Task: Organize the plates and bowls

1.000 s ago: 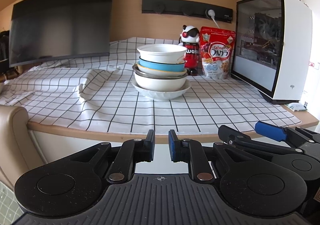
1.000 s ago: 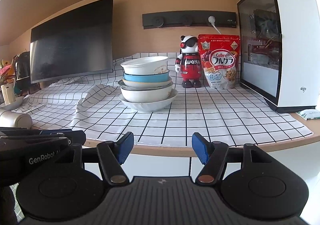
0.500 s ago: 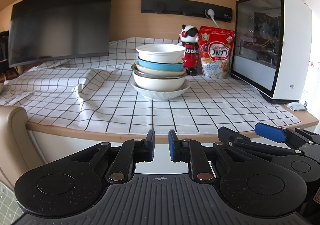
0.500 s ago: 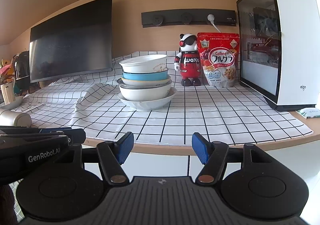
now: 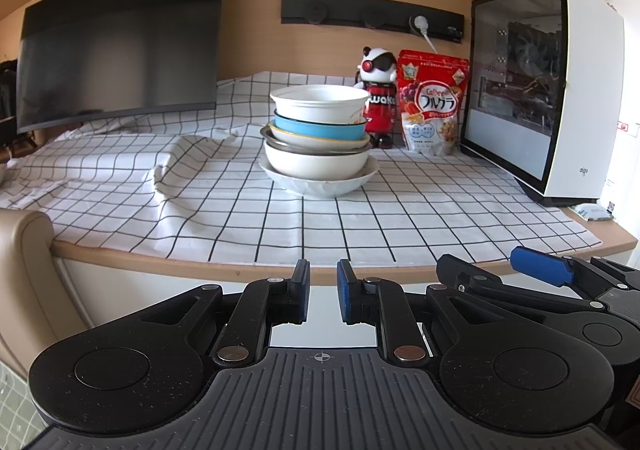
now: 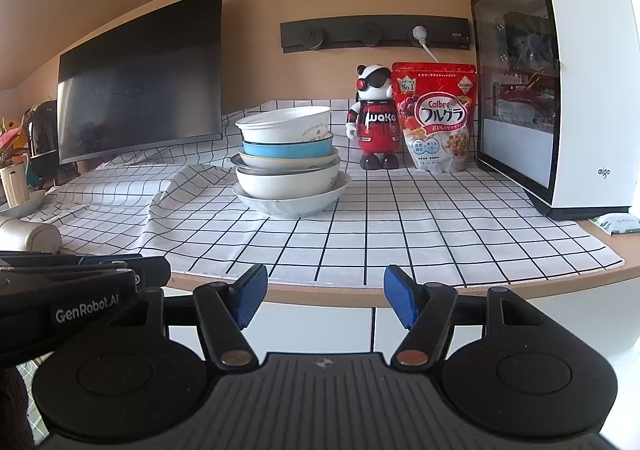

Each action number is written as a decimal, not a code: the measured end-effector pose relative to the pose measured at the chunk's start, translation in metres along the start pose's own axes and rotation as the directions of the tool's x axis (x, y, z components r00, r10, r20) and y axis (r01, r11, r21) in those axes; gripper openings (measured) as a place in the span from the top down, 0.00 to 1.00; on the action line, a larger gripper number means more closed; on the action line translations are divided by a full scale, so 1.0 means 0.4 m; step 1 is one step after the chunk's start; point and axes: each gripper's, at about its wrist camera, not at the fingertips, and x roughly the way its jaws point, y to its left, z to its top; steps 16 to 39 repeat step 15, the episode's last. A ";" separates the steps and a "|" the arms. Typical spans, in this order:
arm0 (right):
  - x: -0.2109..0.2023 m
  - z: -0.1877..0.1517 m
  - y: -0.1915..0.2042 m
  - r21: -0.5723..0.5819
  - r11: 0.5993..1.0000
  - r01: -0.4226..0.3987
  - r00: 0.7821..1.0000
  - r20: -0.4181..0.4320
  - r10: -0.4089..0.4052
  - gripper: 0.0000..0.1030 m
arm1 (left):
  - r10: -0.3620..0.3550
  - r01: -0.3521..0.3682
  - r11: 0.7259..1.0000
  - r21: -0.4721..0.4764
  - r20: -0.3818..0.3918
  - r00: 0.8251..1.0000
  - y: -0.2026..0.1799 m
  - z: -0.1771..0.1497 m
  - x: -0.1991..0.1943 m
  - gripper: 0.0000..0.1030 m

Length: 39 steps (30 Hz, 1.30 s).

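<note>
- Left wrist view: the left gripper (image 5: 322, 294) hangs short of the counter edge, its blue-padded jaws drawn near together with a narrow gap and nothing between them. The stack of bowls and plates (image 5: 319, 139) stands straight ahead on the checked cloth (image 5: 240, 209), well apart from the fingertips and a little above their line. The top white bowl (image 5: 320, 103) sits highest; its round rim offers no long axis, so the approach looks free.
- Right wrist view: the right gripper (image 6: 325, 297) also holds back from the counter edge, jaws spread wide and empty. The stack (image 6: 289, 165) lies ahead and somewhat left of centre, leaning slightly. Neither gripper looks clearly nearer; the wider-spread right seems readier for the top bowl's (image 6: 286, 125) rim.
</note>
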 end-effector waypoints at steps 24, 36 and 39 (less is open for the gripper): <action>0.025 0.009 0.004 -0.013 0.999 -0.038 0.999 -0.040 0.037 0.33 | -0.021 0.011 0.991 -0.136 -0.079 0.997 0.065 0.005 0.032 0.83; 0.025 0.009 0.004 -0.013 0.999 -0.038 0.999 -0.040 0.037 0.33 | -0.021 0.011 0.991 -0.136 -0.079 0.997 0.065 0.005 0.032 0.83; 0.025 0.009 0.004 -0.013 0.999 -0.038 0.999 -0.040 0.037 0.33 | -0.021 0.011 0.991 -0.136 -0.079 0.997 0.065 0.005 0.032 0.83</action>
